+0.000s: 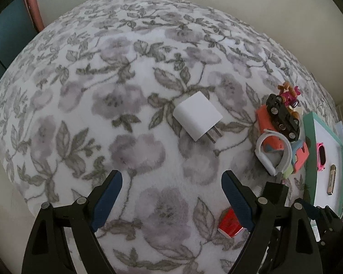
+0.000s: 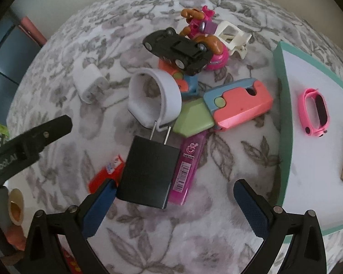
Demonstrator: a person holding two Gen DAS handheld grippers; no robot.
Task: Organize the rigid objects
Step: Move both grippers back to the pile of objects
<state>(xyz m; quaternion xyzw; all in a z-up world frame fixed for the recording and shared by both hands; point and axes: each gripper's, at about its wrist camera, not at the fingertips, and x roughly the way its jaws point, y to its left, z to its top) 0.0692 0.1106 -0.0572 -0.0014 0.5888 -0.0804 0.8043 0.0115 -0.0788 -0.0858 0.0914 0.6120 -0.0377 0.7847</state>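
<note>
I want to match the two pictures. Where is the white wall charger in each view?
Left wrist view: the white wall charger lies near the centre, alone on the floral blanket, prongs toward the lower right.
Right wrist view: it lies at the upper left, beside the pile.
Shared landmark: the black toy car.

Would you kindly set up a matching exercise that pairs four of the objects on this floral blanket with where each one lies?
Things:
1. white charger
2. black charger
3. pink wristband
4. black toy car

Places:
A. inside the green-rimmed tray
B. on top of the toy pile
C. alone on the blanket, ahead of the left claw
D. beside the magenta case, prongs toward the white band

Pairs: 1-C, 2-D, 3-A, 4-B
</note>
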